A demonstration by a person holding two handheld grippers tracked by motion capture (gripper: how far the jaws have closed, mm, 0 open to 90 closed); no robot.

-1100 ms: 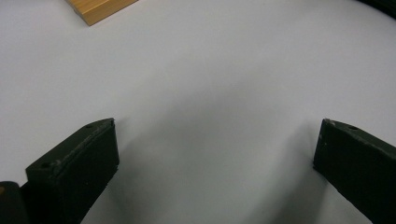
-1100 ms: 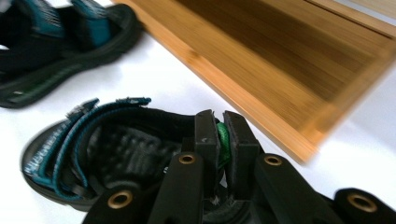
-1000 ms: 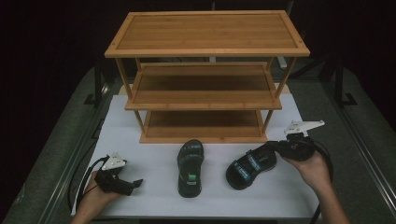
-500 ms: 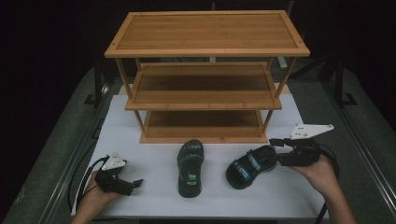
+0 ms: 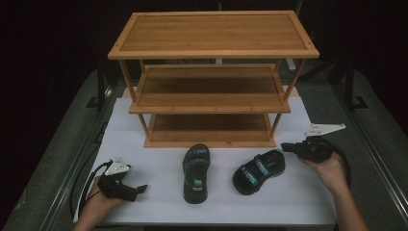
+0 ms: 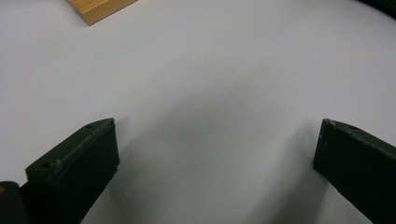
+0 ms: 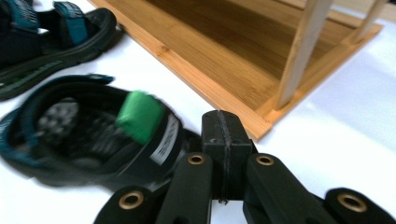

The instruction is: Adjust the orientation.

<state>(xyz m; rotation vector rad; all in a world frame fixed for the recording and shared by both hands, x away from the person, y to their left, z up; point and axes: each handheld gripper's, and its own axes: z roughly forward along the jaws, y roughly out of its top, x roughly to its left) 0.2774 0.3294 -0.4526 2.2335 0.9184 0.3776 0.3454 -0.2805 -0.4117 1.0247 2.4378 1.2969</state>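
It looked like a recording lab or studio rather than a home. Black darkness closed in across the top and both sides of the frame. A white sheet [image 5: 159, 197] covered the grey counter [image 5: 370, 159] at centre, with a bare bamboo shoe rack [image 5: 211, 77] staged on it.
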